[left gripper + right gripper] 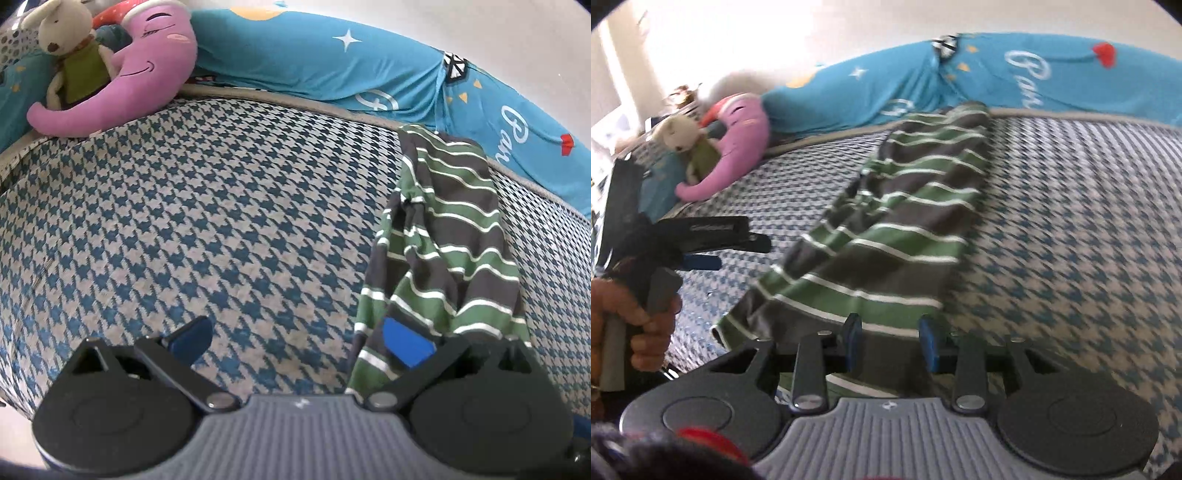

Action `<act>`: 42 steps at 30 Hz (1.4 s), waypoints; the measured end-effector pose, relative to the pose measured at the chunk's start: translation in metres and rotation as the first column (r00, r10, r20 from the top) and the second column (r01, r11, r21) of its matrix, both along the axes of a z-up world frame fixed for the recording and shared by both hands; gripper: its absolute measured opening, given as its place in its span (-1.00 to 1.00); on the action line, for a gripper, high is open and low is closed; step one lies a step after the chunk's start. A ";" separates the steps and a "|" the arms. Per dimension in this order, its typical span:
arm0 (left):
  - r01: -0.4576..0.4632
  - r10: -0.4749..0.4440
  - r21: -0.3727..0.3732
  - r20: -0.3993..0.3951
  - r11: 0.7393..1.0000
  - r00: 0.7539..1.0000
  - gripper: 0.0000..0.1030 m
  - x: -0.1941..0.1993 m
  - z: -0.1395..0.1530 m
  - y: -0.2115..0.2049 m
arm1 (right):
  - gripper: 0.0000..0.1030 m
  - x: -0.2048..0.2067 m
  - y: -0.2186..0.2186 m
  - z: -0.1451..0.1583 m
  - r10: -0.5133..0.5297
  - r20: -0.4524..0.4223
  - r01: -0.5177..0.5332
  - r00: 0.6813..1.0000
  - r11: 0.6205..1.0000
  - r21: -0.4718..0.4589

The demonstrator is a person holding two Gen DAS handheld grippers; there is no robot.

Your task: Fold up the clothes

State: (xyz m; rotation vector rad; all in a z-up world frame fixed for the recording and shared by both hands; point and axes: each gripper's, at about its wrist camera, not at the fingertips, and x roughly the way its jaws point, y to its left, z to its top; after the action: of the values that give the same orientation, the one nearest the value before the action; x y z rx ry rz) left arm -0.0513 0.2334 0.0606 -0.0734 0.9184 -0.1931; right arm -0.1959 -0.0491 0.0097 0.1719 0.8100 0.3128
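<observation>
Houndstooth mattress (184, 221) carried the striped green-and-grey garment (894, 236), which lay lengthwise toward the blue cover (314, 62). Pink plush (147, 81) and rabbit toy (70, 48) lay at the far corner. Left gripper (299, 339) stood released; right gripper (891, 341) sat partly spread over the garment's near edge, gripping nothing.

The near end of the striped garment (886, 236) is disappearing behind the right claw (891, 345), so whether it is gripping cloth cannot be told. Motion blur is smearing the stripes. In the left wrist view, the left claw's (299, 338) right finger (406, 345) is covering part of the garment. The hand (635, 325) is being cut off by the left edge.
</observation>
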 end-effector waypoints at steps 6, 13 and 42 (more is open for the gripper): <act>0.007 -0.007 0.004 0.003 1.000 1.000 1.00 0.000 0.000 -0.007 | -0.20 -0.005 -0.008 -0.015 -0.018 -0.092 0.024 0.996 0.998 0.064; -0.003 0.003 -0.005 0.012 1.000 1.000 1.00 0.001 0.000 -0.009 | -0.19 -0.009 -0.002 -0.023 -0.037 -0.098 0.043 0.994 0.997 0.065; 0.111 -0.105 -0.045 0.125 0.993 0.987 0.99 0.023 0.018 -0.046 | -0.87 -0.019 -0.008 0.008 -0.016 -0.001 0.016 1.000 0.999 -0.039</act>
State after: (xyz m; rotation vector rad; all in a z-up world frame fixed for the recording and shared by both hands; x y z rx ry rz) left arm -0.0282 0.1878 0.0787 -0.0590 0.7951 -0.3188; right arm -0.2146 -0.0576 0.0174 0.1422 0.8156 0.2817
